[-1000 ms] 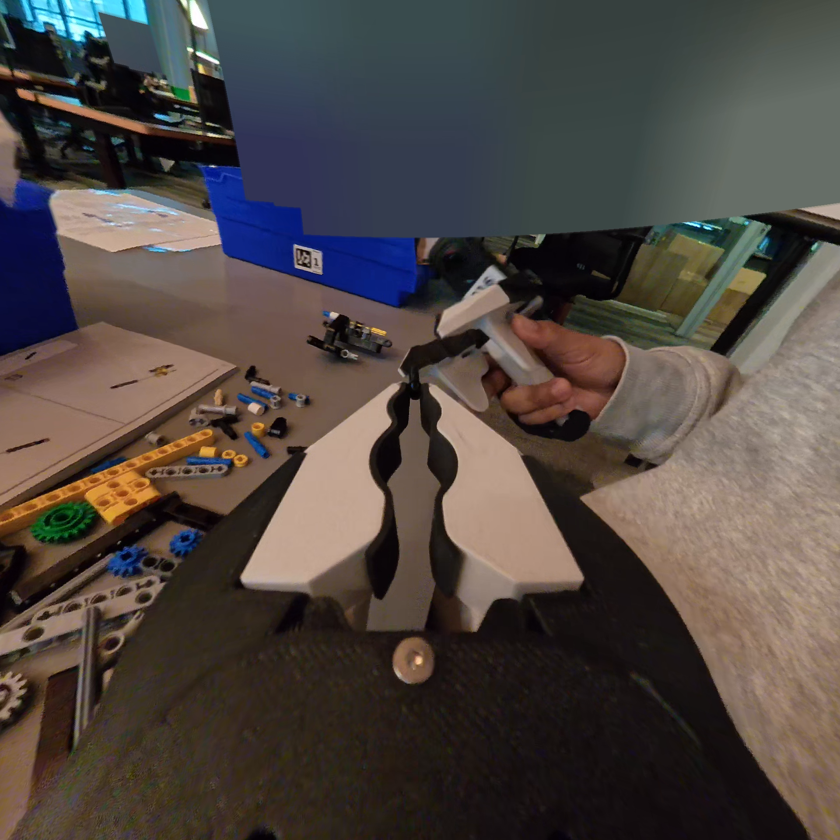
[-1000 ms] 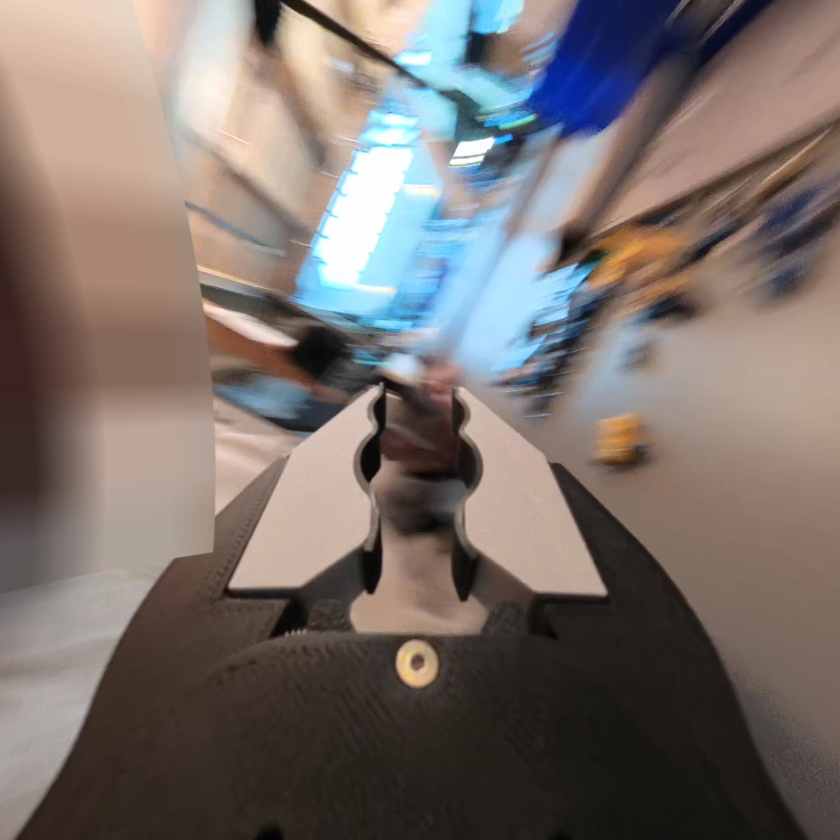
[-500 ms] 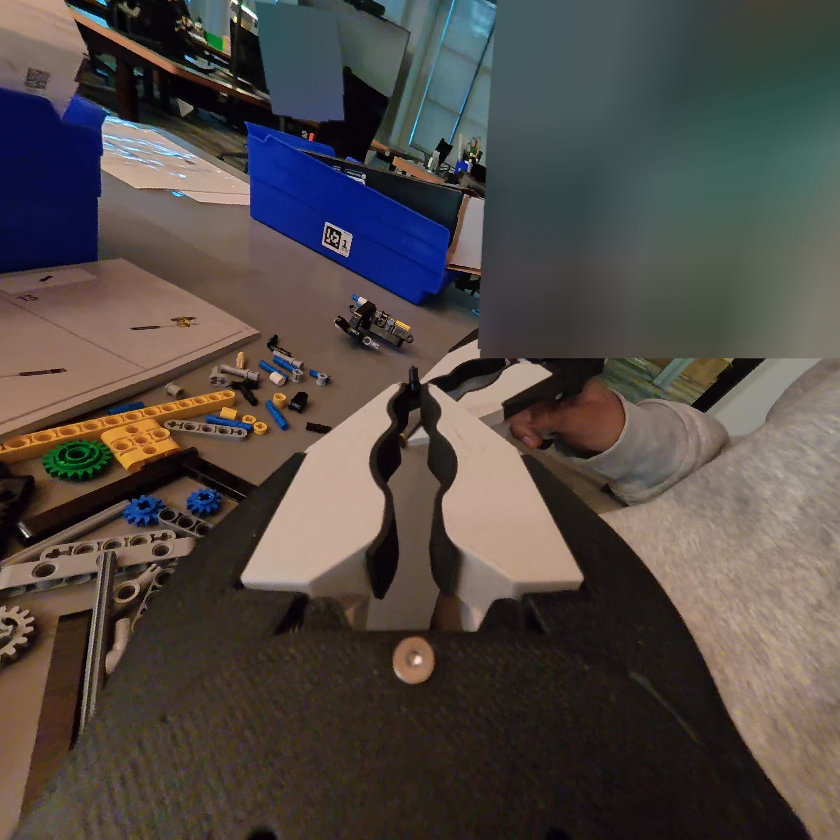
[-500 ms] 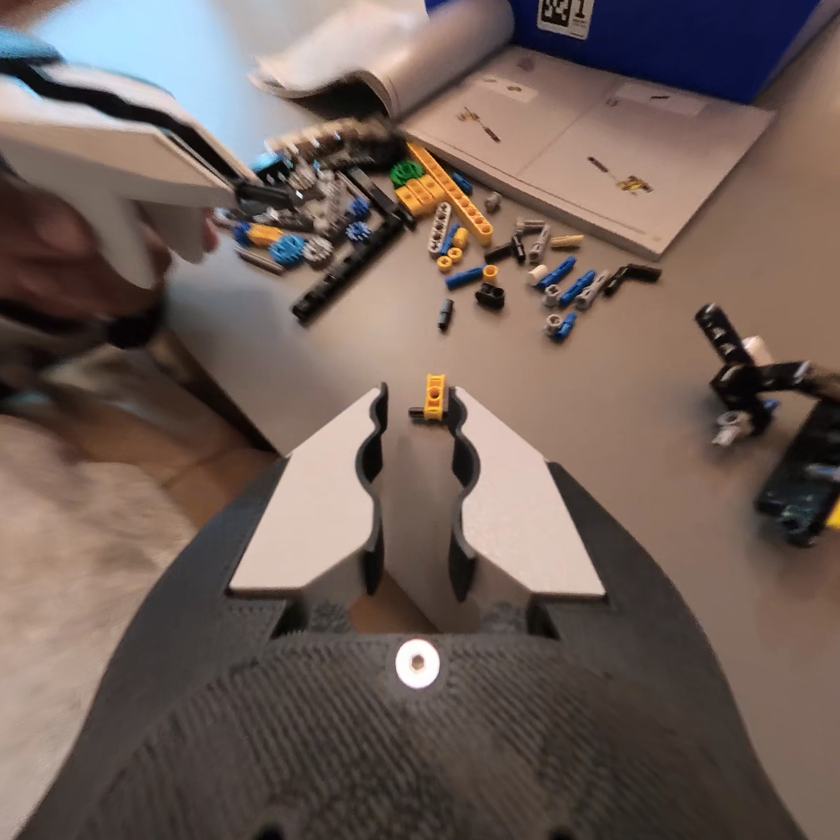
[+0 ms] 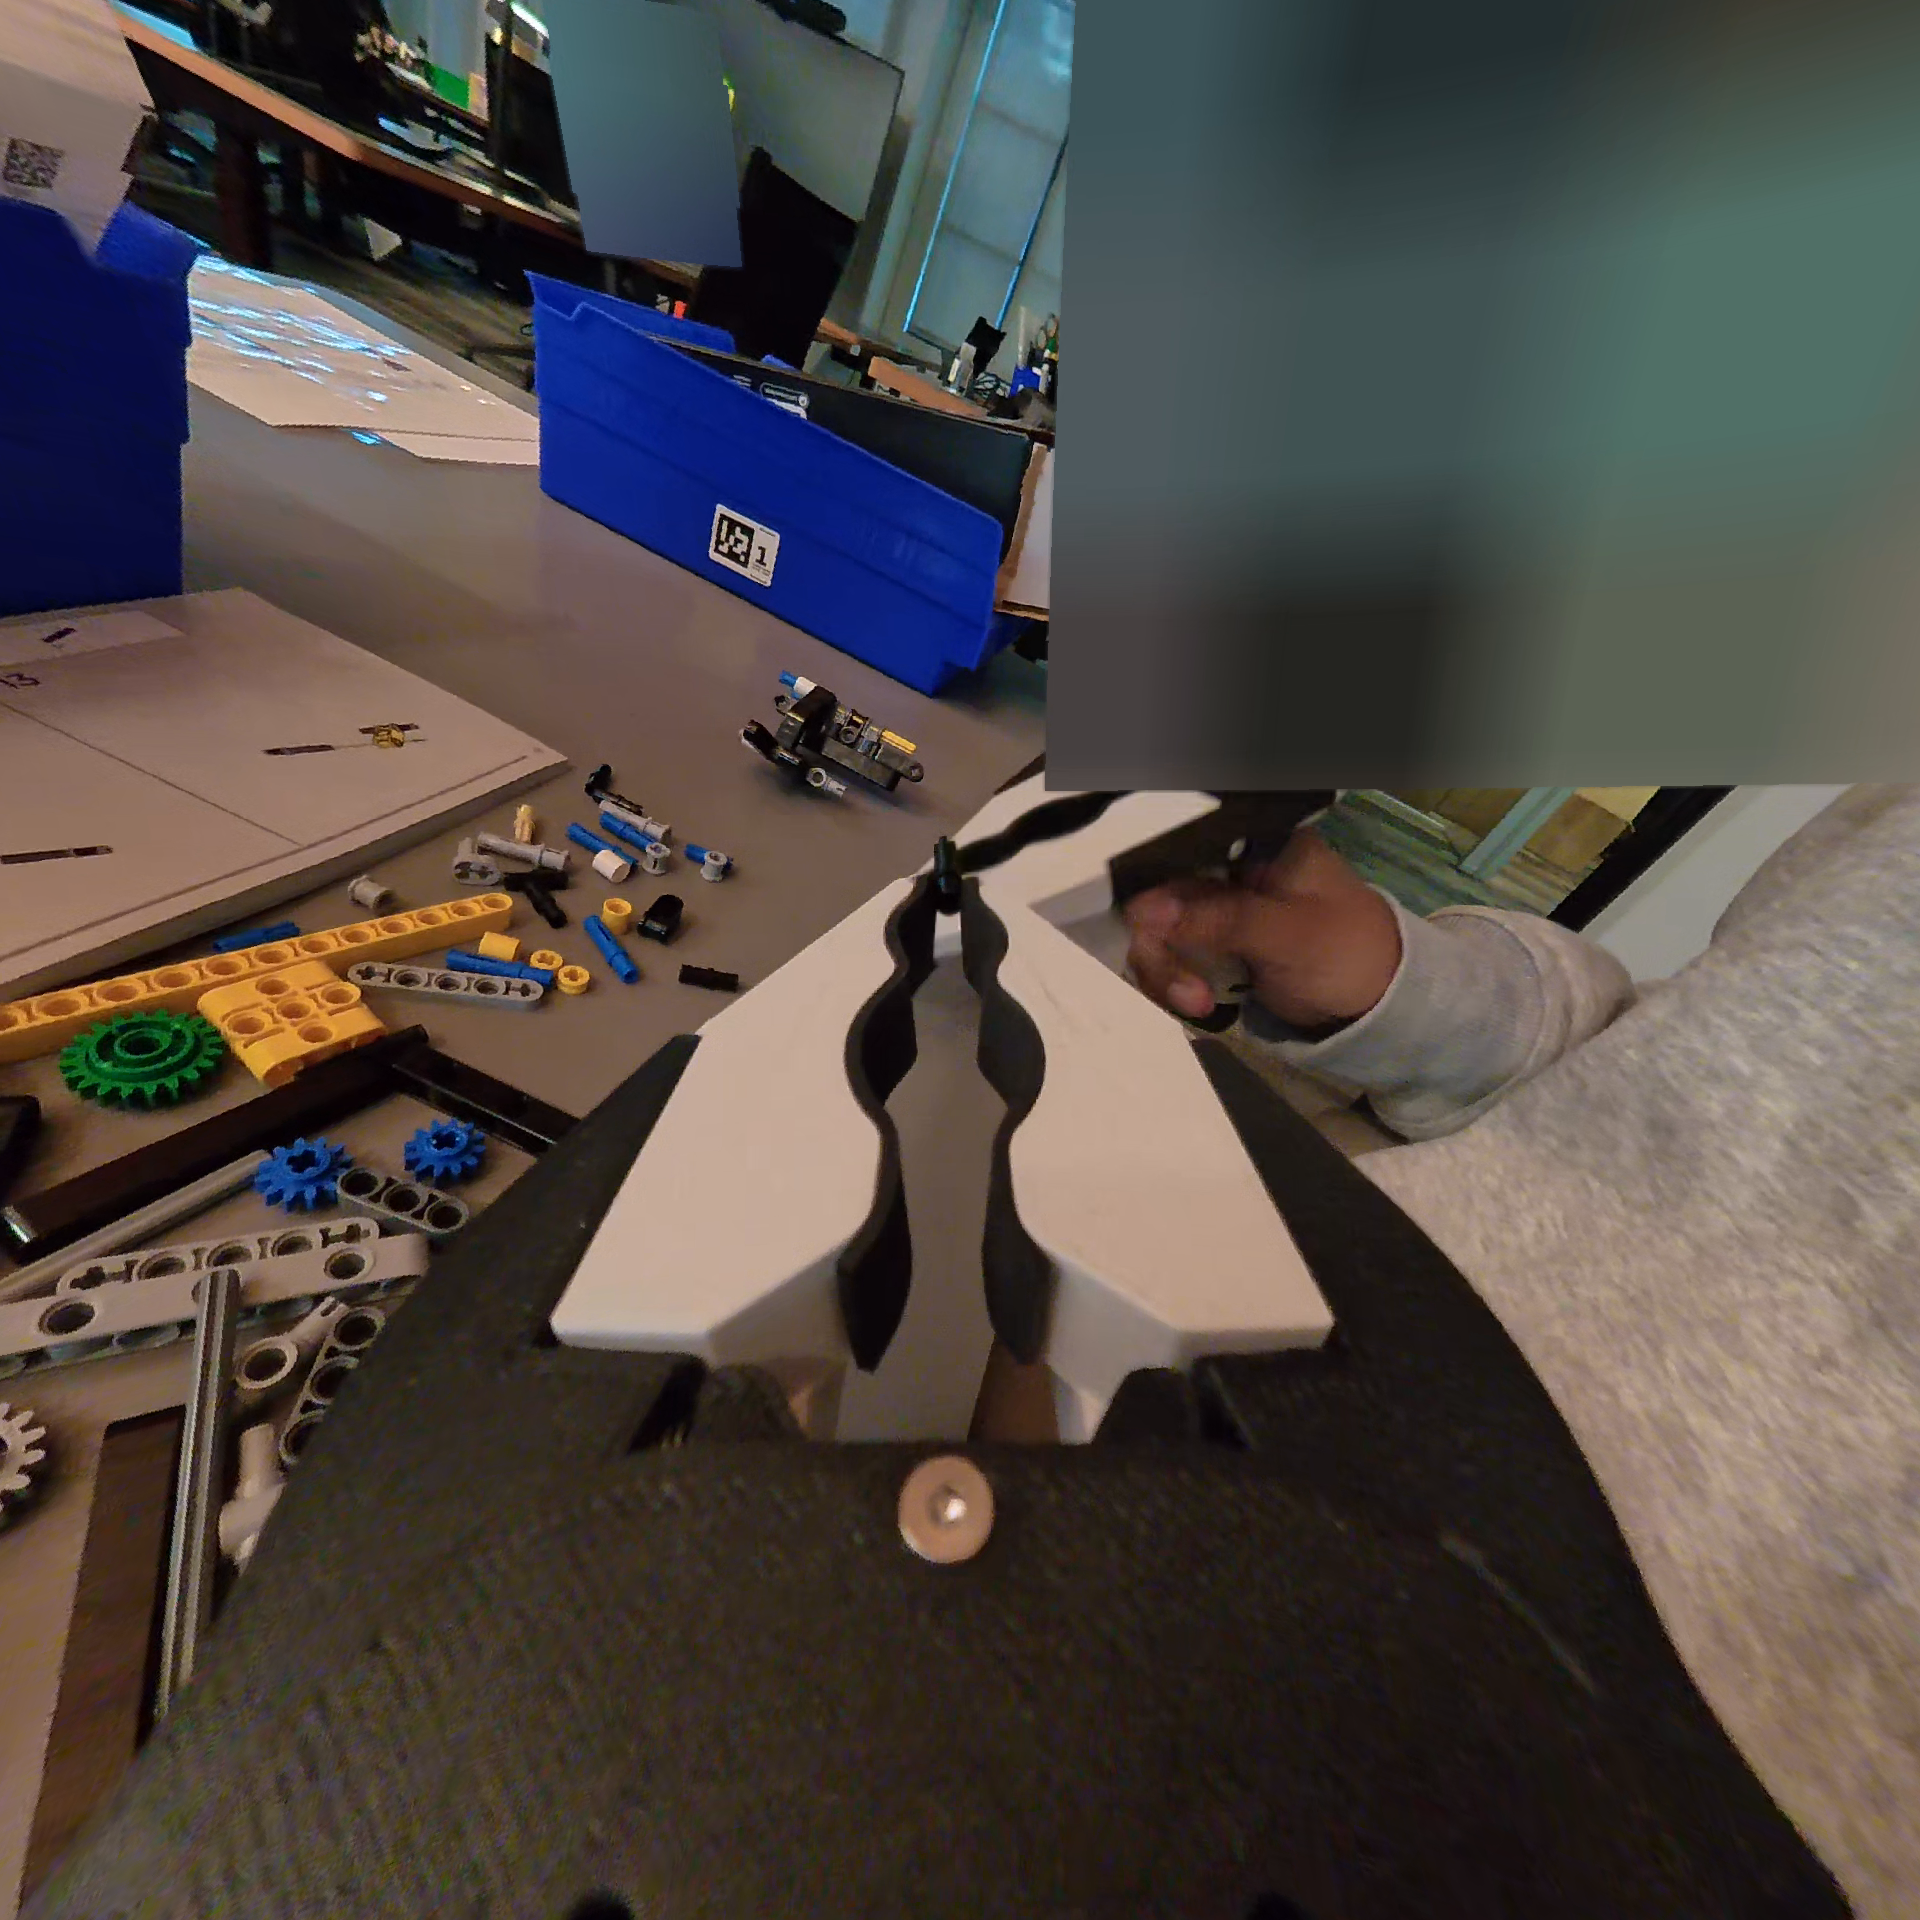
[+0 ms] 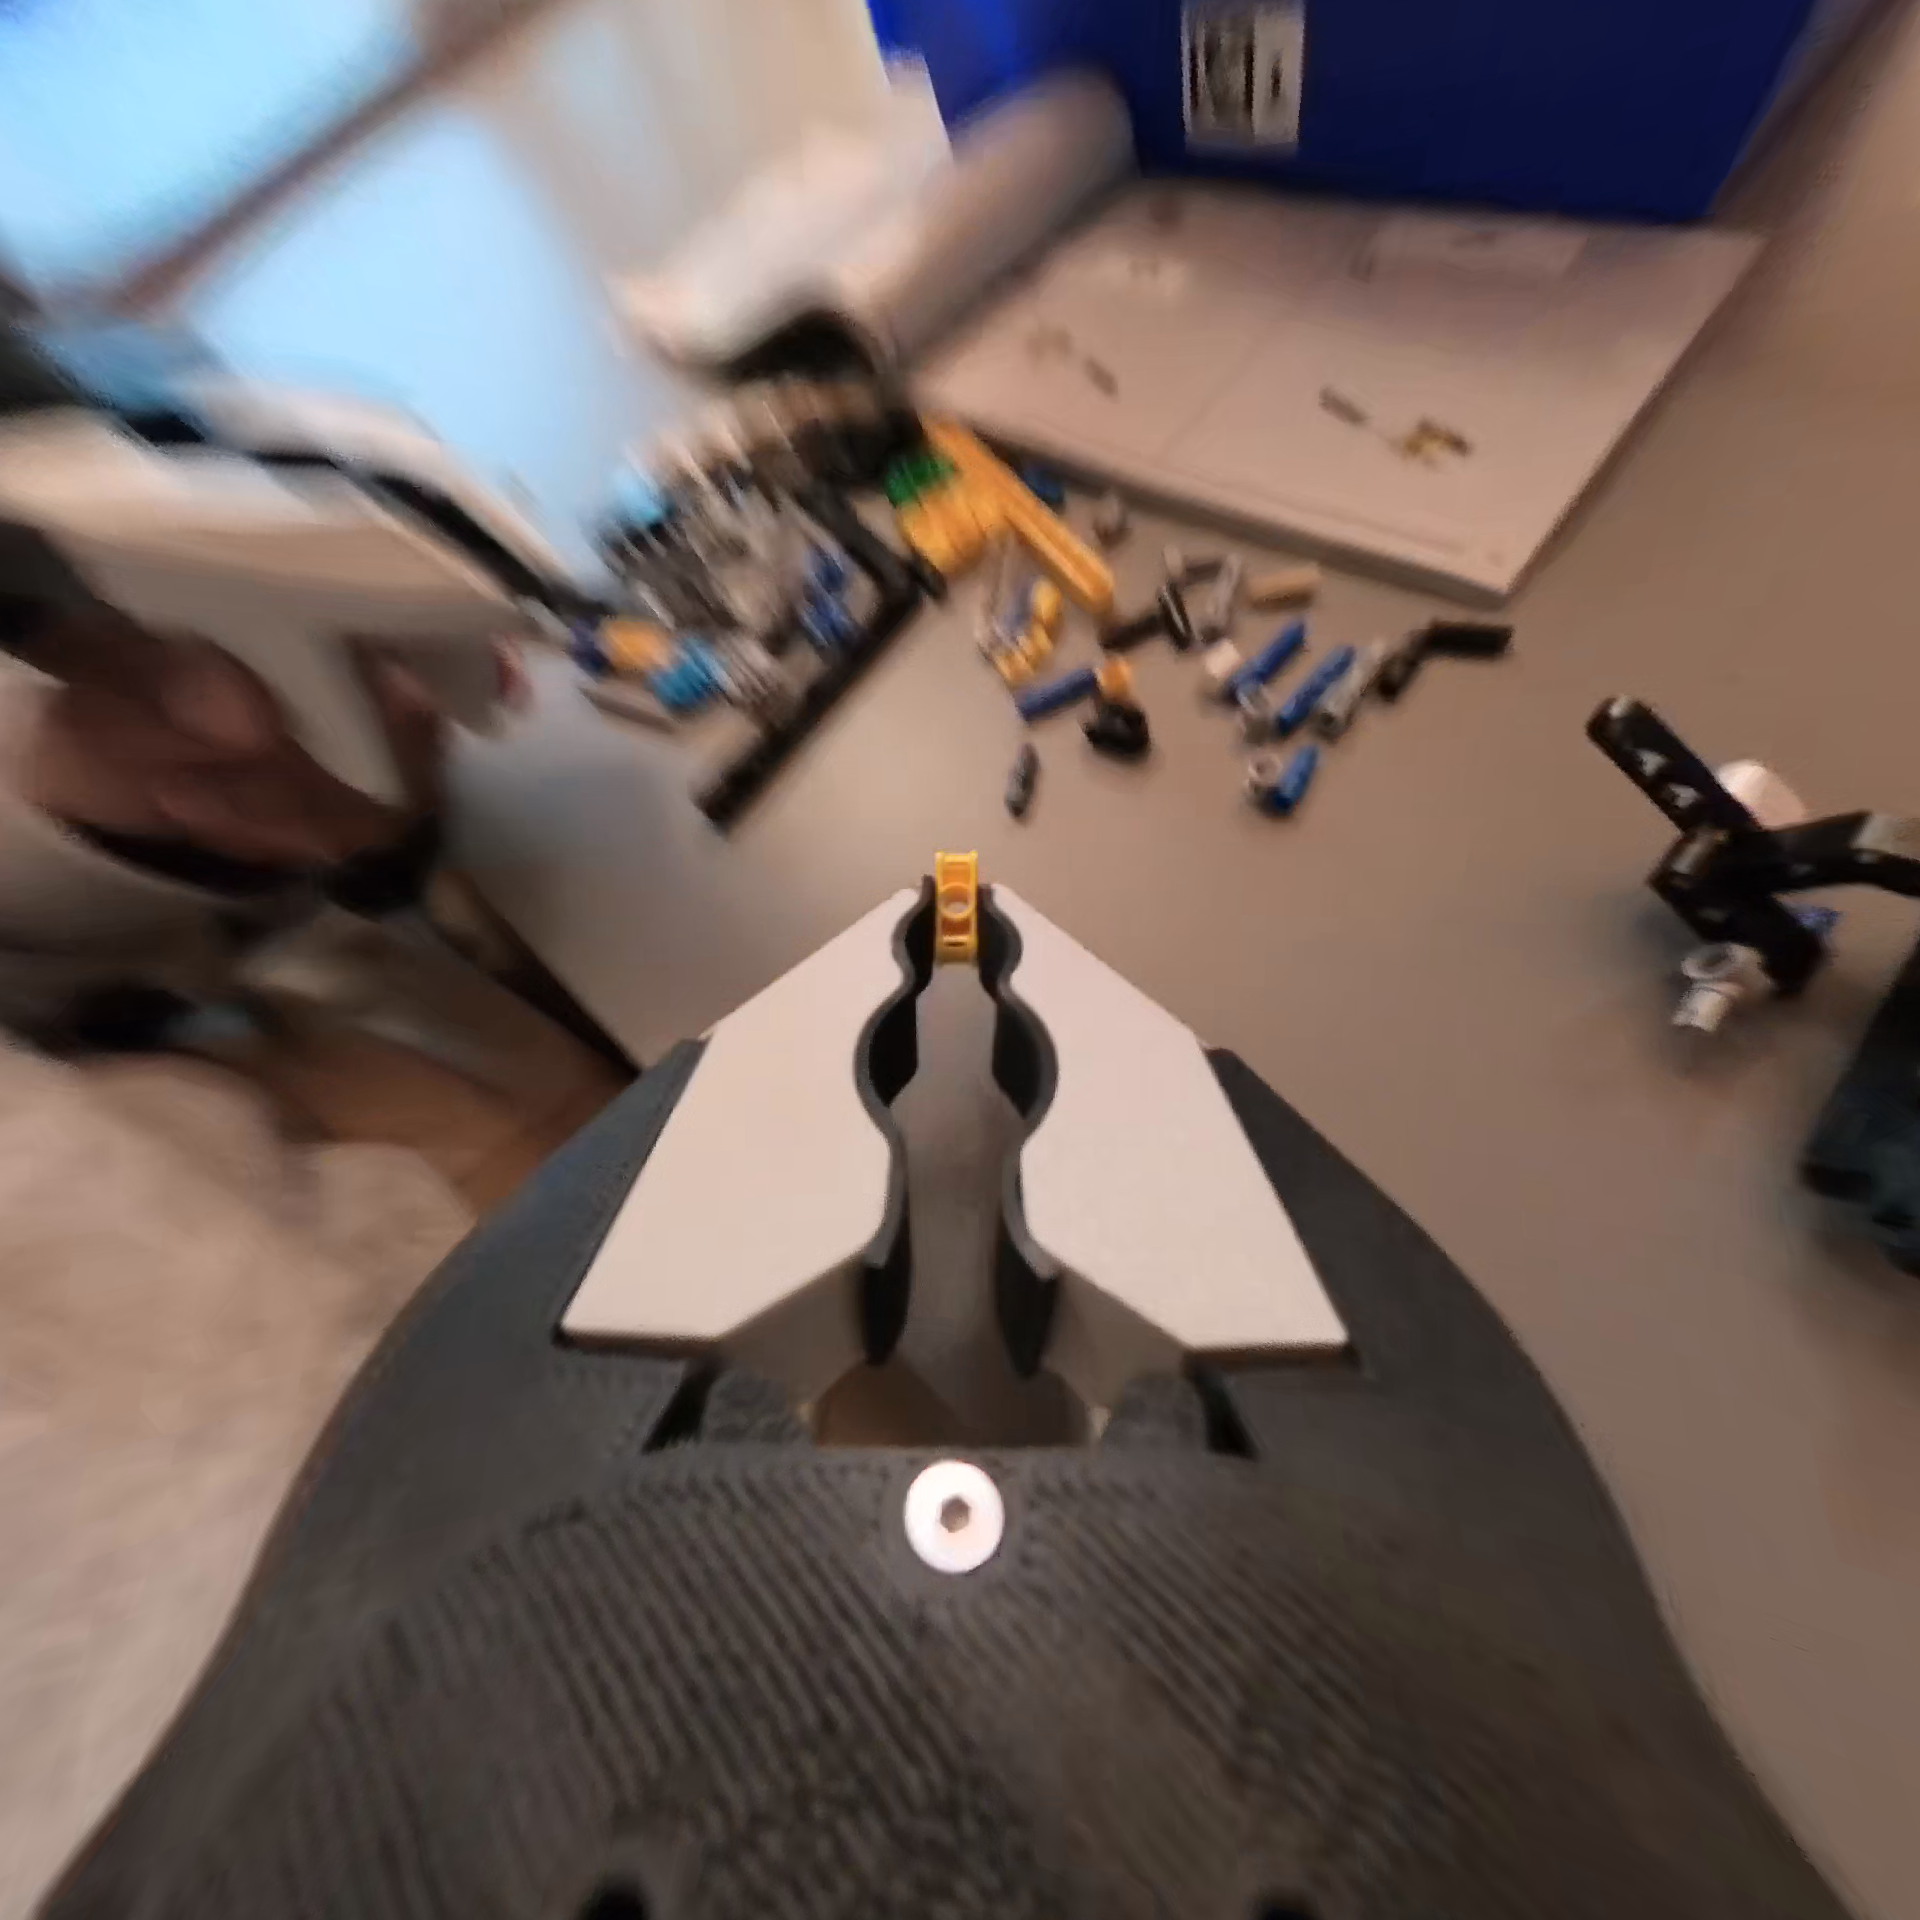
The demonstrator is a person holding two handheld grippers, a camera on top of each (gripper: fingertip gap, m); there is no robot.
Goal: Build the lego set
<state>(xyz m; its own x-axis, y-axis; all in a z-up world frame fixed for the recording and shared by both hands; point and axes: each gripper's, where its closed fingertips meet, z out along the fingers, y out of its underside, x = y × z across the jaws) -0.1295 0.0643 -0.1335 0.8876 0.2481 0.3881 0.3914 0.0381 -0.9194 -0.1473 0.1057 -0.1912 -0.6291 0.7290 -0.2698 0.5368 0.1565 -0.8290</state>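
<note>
Holding a small yellow lego piece (image 6: pixel 954 910) between its tips, the right gripper (image 6: pixel 956 914) stood above the grey table (image 6: pixel 1299 935), its claw narrow and closed on that piece. The left gripper (image 5: pixel 943 891) was also nearly closed and pinched a small black pin (image 5: pixel 943 862) at its tips. Loose parts lay on the table to the left: a long yellow beam (image 5: pixel 260 961), a green gear (image 5: pixel 140 1058), two blue gears (image 5: pixel 301 1172), and several blue pins (image 5: pixel 611 948). A small black assembly (image 5: pixel 836 736) stood apart, near the blue bin (image 5: pixel 758 499). An open instruction booklet (image 5: pixel 208 748) lay beside the parts.
</note>
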